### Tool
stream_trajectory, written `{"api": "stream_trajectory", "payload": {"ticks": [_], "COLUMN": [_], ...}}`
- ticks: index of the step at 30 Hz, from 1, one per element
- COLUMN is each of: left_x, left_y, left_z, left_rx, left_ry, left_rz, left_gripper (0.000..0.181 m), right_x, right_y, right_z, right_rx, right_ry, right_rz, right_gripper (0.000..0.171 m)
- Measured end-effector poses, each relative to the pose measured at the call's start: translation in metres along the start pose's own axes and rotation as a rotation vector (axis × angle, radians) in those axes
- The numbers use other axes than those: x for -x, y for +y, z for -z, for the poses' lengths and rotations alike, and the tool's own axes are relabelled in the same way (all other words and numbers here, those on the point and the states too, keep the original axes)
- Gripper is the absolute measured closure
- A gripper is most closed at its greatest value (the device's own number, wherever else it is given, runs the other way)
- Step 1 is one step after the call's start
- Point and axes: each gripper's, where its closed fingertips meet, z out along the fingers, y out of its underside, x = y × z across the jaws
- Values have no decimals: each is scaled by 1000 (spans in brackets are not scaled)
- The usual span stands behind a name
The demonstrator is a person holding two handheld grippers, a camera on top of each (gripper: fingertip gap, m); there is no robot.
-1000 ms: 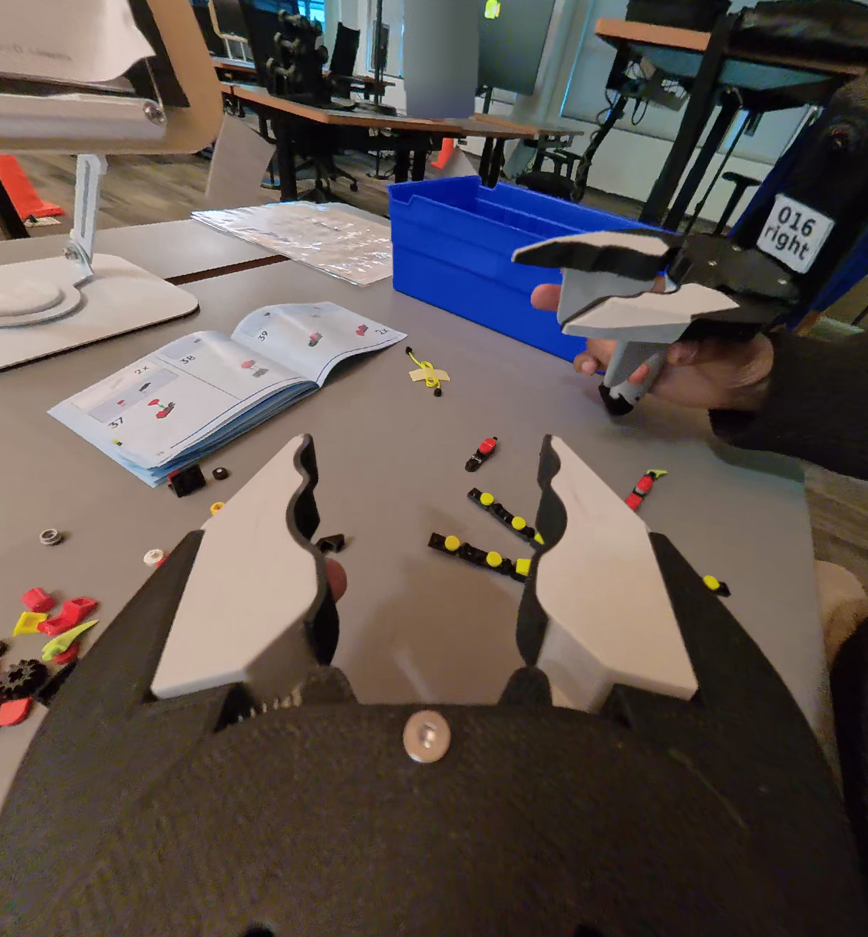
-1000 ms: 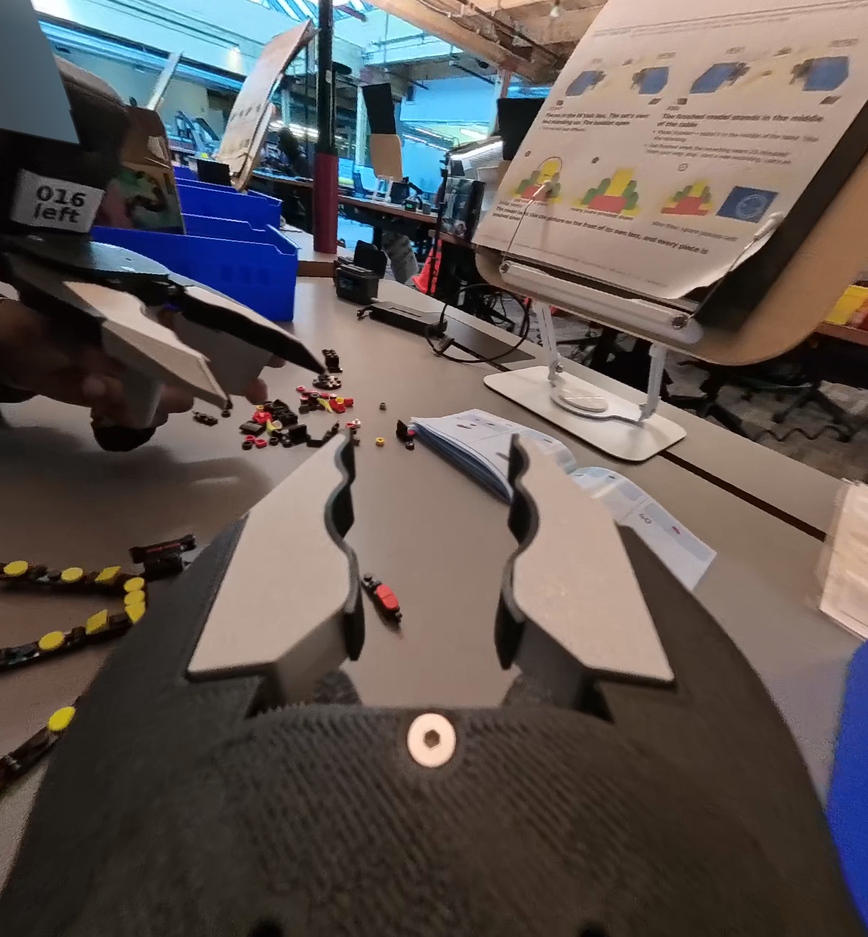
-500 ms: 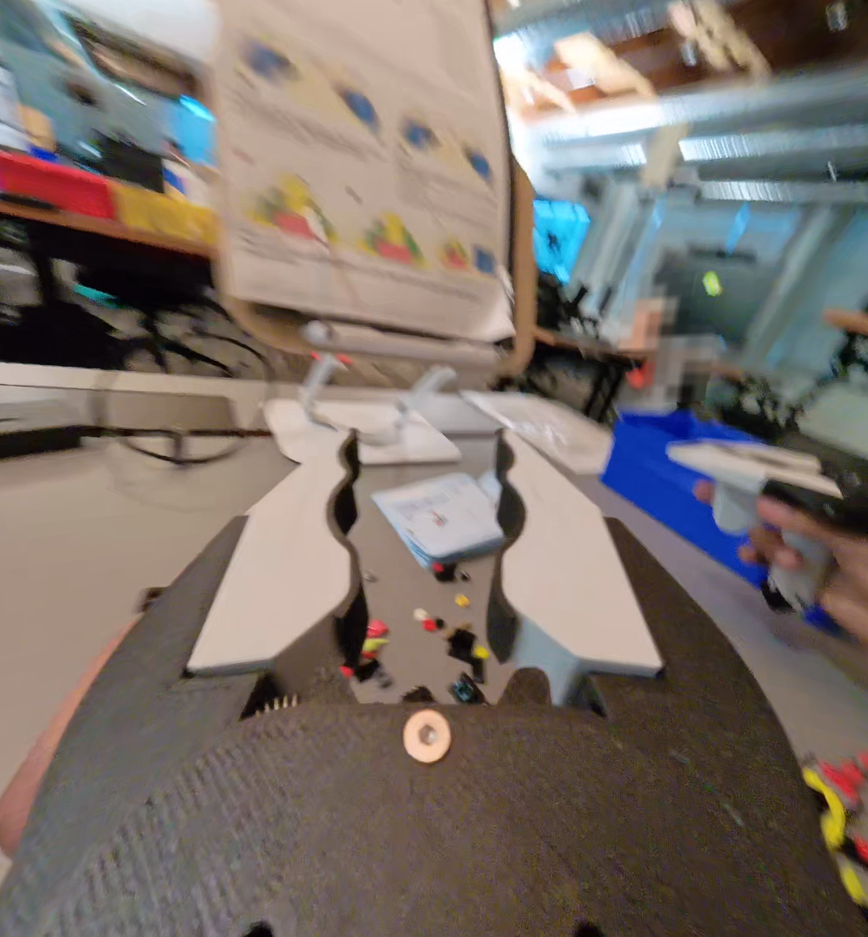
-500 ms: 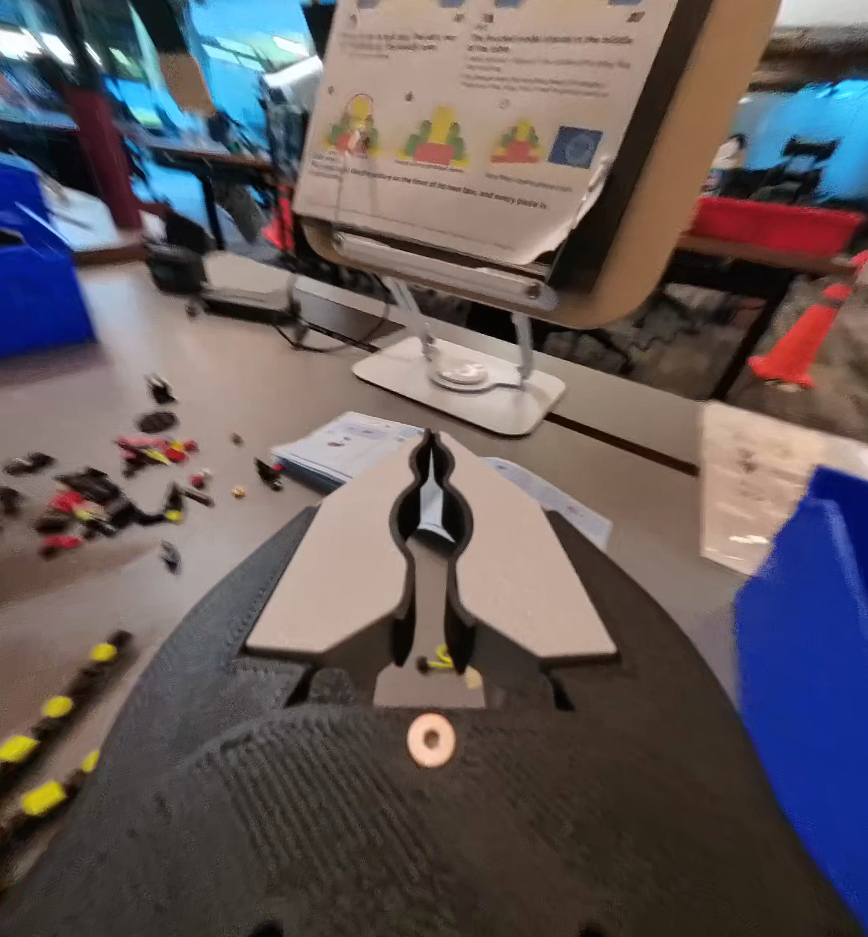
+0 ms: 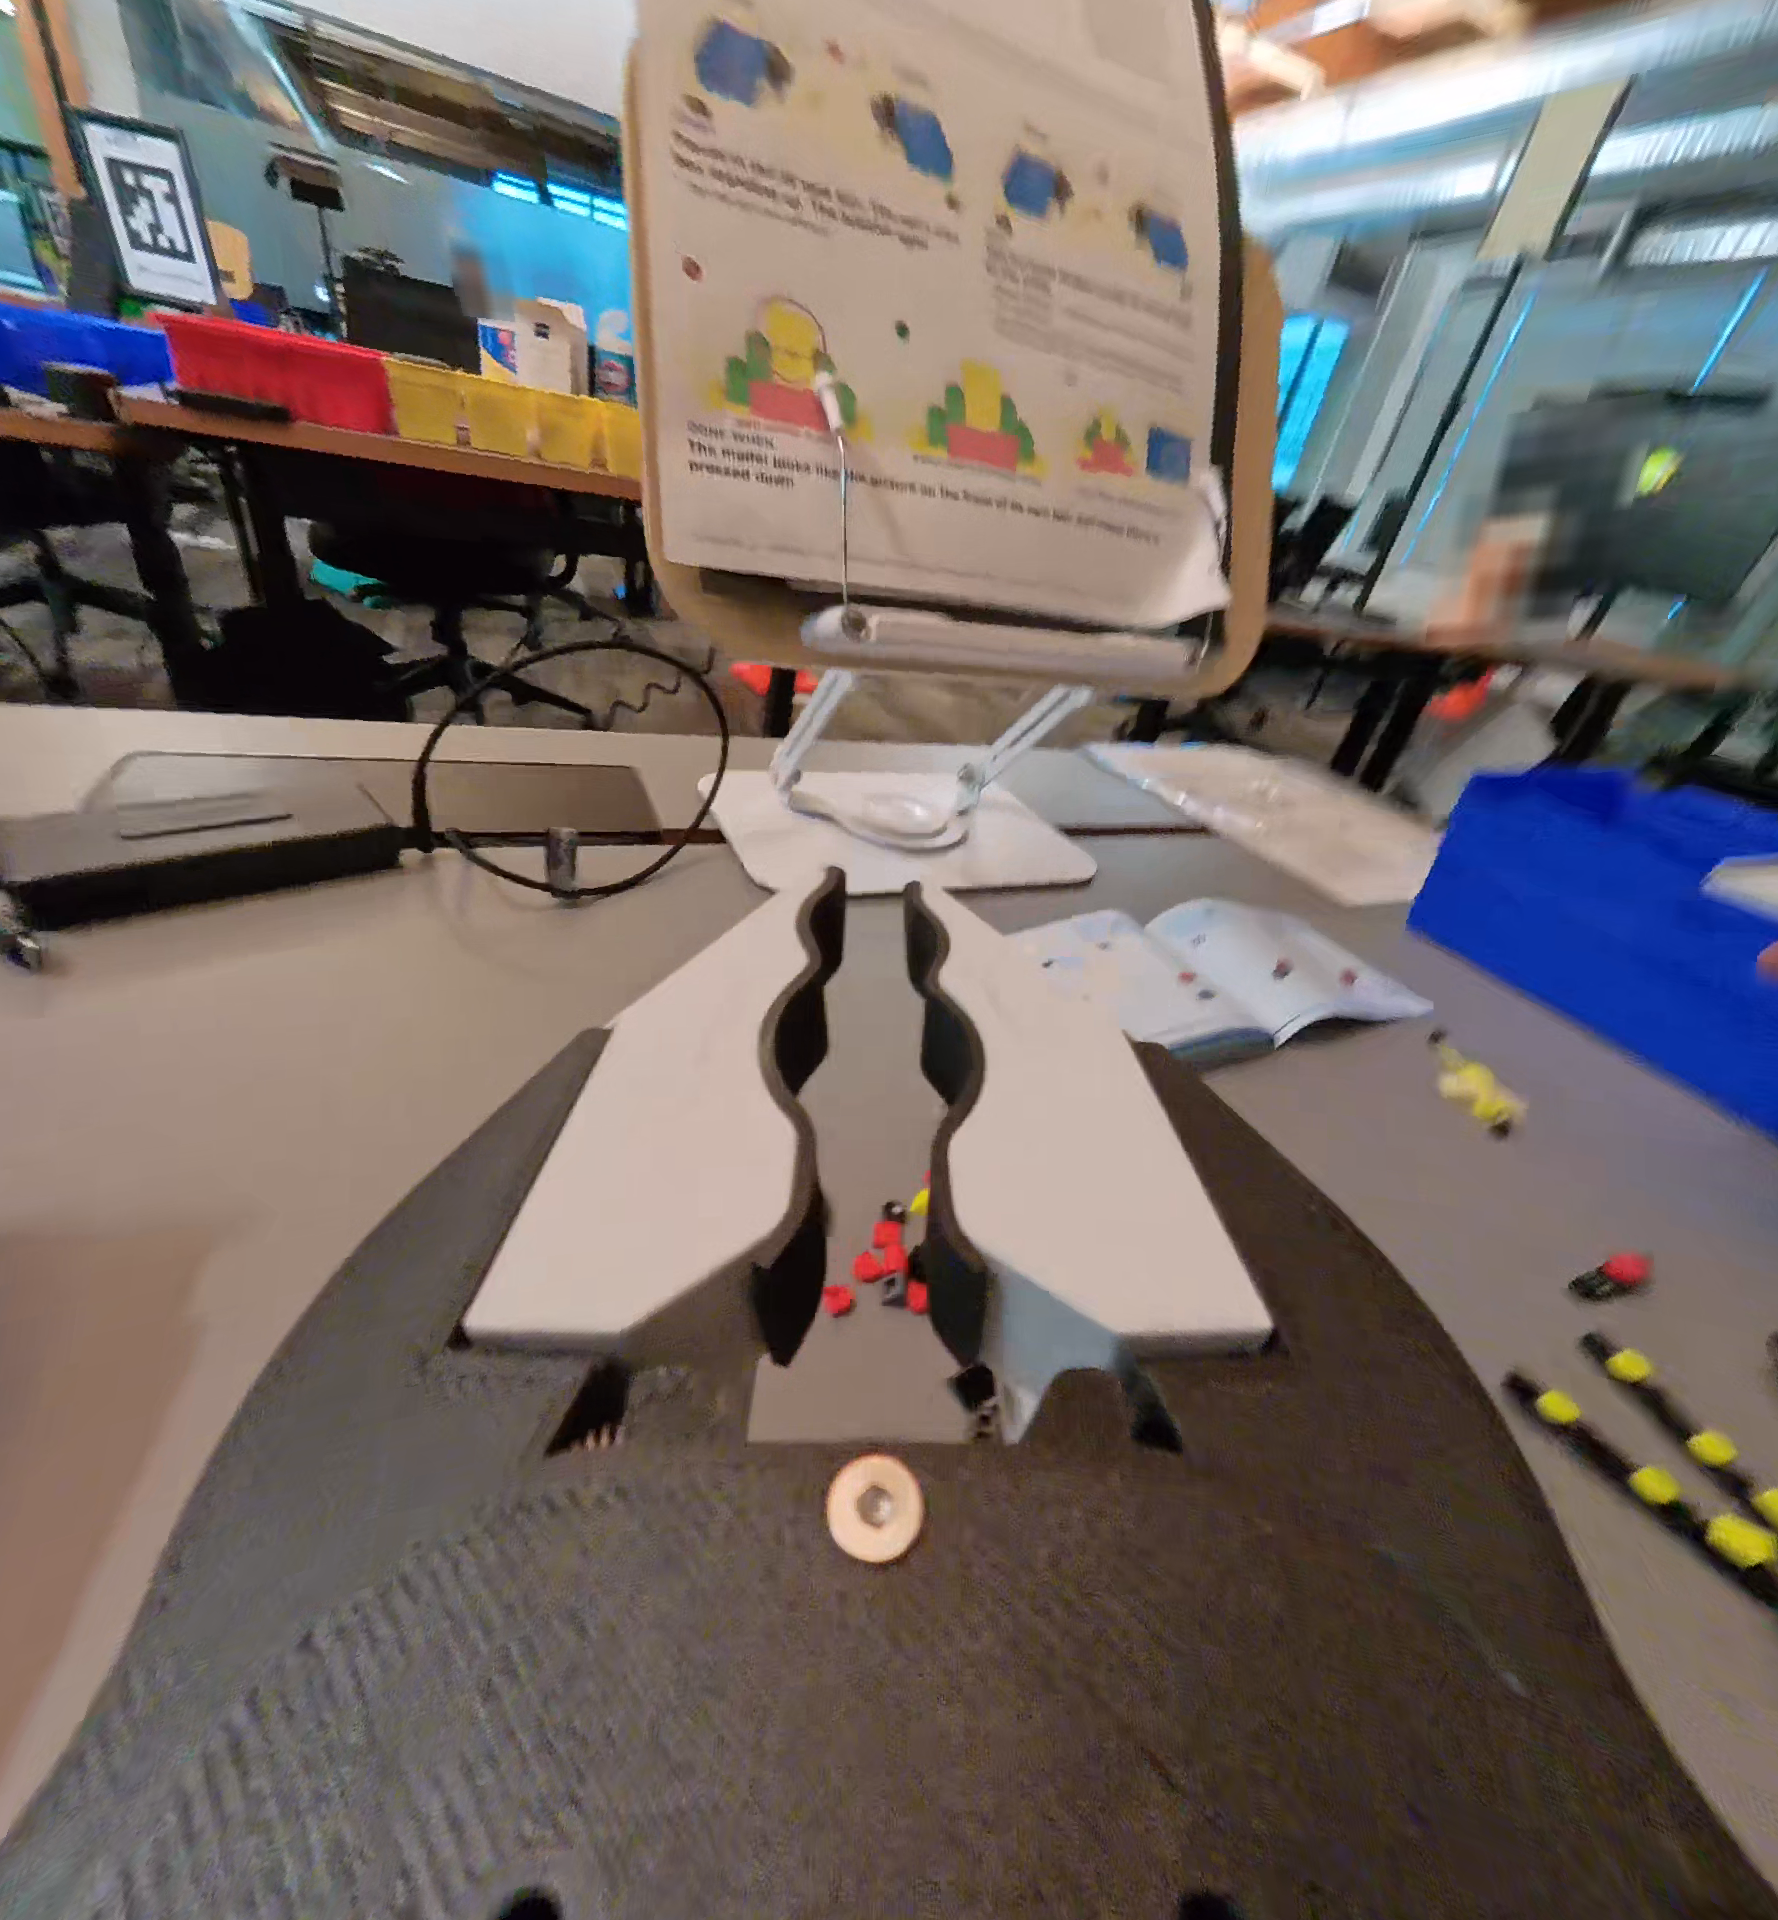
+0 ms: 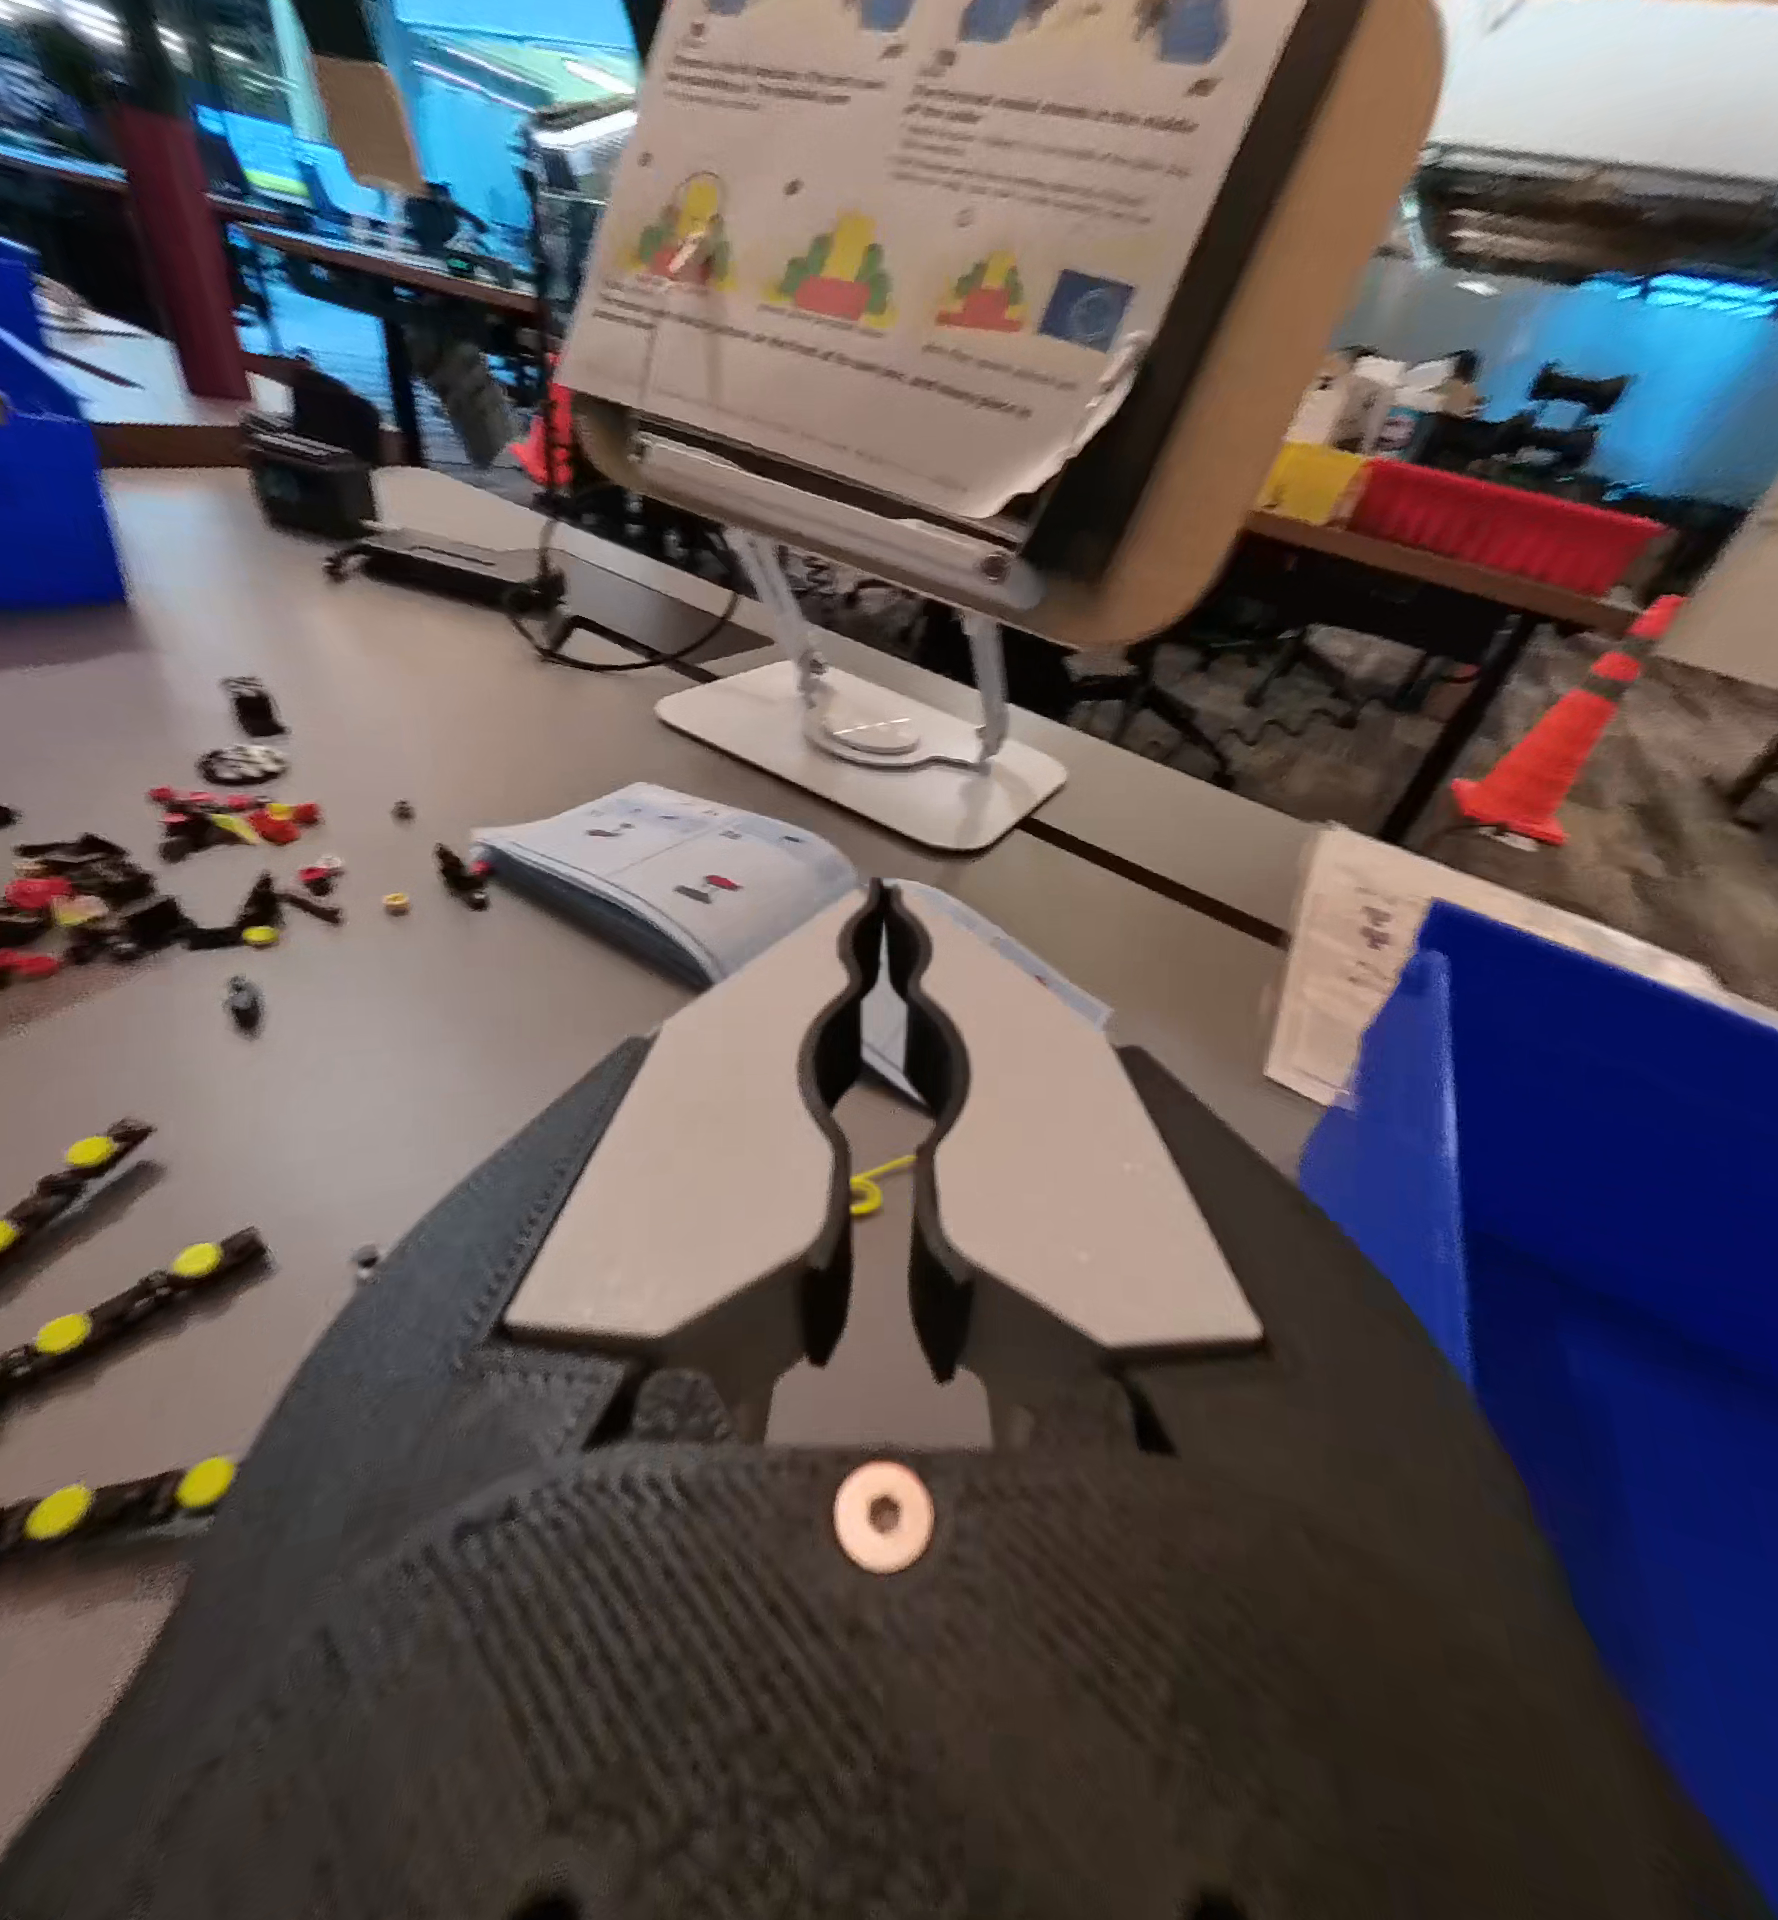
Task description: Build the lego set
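A: On the grey table, at twelve o'clock from both cameras: a document stand with a printed sheet clipped on.

B: And nearer, at one o'clock in the left wrist view?

A: Open instruction booklet, lying flat. Beyond it at two o'clock, a blue bin.

B: Left gripper?

A: Narrowly parted, tips not touching, nothing between them. Seen through the gap near the base: small red and black lego pieces lying on the table below.

B: Right gripper?

A: Pressed together at the tips, holding nothing. Through its lower gap, a yellow hooked piece on the table. Booklet just beyond the tips; bin at three o'clock.

B: Rest of the set?

A: Loose scatter of red, black and yellow pieces at ten o'clock in the right wrist view. Black strips with yellow studs at eight to nine o'clock, side by side, one ending in a red stud. Same strips at four o'clock for the left camera, with a small red-and-black piece just above them.

B: Farther back?

A: Flat black device with a looped cable at ten o'clock in the left wrist view.
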Motion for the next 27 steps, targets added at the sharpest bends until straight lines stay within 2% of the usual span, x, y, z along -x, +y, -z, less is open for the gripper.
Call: {"api": "stream_trajectory", "payload": {"ticks": [2, 6, 11, 16, 20, 27], "left_x": [-2, -17, -27, -30, -30, -30], "left_y": [5, -6, 5, 17, 21, 31], "left_z": [-1, 1, -8, -15, -14, -16], "left_rx": [27, -28, 12, 72, 94, 145], "left_ry": [-24, 17, 93, 120, 129, 142], "left_rz": [-102, -186, -123, -146, -147, -127], "left_gripper": [172, 166, 165, 171, 179, 178], "right_x": [3, 26, 38, 42, 45, 54], "right_y": [5, 6, 18, 44, 44, 46], "right_z": [-1, -3, -9, -19, -19, -15], "right_rx": [18, 18, 32, 137, 143, 170], "right_ry": [10, -72, -168, -233, -257, -280], "right_rz": [-9, -27, -94, -65, -91, -129], "right_gripper": [171, 171, 171, 171, 171, 171]}}
